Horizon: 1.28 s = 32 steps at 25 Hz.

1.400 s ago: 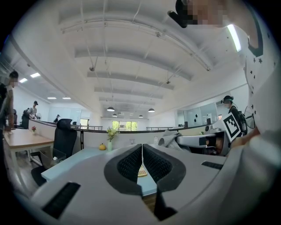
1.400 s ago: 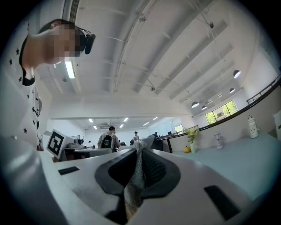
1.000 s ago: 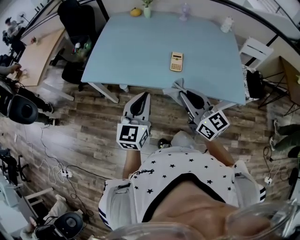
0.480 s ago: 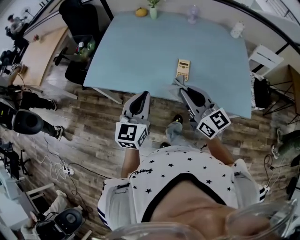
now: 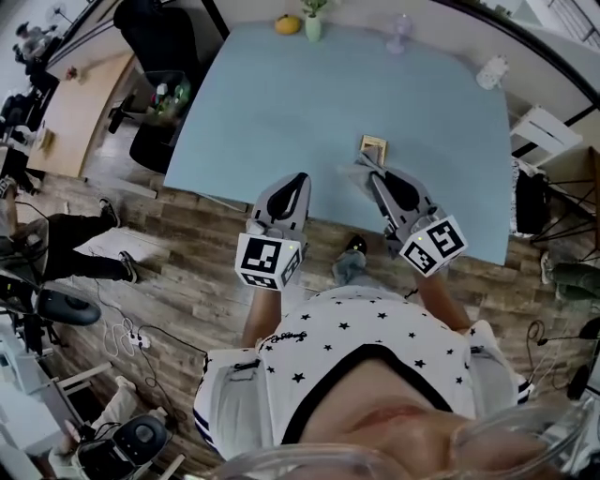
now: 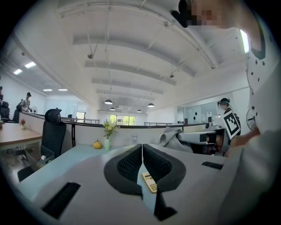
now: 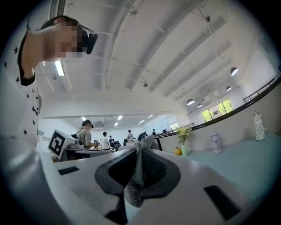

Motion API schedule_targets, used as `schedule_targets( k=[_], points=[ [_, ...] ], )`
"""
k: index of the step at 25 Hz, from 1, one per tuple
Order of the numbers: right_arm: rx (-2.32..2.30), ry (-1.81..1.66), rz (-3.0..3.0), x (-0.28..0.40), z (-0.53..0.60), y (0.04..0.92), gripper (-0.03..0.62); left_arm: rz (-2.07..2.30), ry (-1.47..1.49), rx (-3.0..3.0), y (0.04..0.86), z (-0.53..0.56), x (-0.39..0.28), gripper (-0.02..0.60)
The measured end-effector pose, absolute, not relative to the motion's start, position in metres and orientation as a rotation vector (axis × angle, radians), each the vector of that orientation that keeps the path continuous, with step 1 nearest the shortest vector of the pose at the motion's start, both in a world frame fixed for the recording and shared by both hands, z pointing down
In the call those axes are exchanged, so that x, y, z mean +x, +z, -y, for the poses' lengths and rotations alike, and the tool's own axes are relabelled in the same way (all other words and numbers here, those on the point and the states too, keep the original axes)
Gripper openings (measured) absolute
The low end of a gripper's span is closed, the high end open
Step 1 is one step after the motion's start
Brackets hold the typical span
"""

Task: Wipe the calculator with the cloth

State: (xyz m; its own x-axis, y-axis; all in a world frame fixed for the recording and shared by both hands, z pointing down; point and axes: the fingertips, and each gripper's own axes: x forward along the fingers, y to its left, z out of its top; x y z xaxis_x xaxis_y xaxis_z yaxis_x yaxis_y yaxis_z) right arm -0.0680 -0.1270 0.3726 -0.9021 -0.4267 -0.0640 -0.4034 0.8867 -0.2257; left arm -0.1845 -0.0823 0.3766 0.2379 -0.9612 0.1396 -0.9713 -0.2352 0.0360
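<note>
The calculator (image 5: 373, 144) lies on the blue table (image 5: 281, 103), right of the middle, toward the near edge. Just near of it, the right gripper (image 5: 375, 178) has its jaws clamped on a grey cloth (image 5: 361, 172). The left gripper (image 5: 300, 178), further left over the near edge, has its jaws pressed together, empty. A vase (image 5: 313, 26) stands at the far edge.

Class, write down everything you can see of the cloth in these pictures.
The cloth is grey, soft and crumpled, with a fine net-like weave. The right gripper pinches it between its jaws: a bunched end sticks out past the tips, and a strip hangs down between them. It sits over the near edge of the blue table, just short of the calculator; whether it touches either cannot be told.
</note>
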Motion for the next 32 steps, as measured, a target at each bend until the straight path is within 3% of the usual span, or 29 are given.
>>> schedule_targets(
  k=[17, 32],
  points=[
    [-0.903, -0.34, -2.986, -0.017, 0.246, 0.413, 0.031, 1.811, 0.156, 2.396, 0.392, 0.19, -0.172, 0.032],
    [-1.094, -0.356, -3.176, -0.041, 0.31, 0.5, 0.031, 1.732, 0.266, 2.394, 0.403, 0.218, -0.2, 0.032]
  ],
)
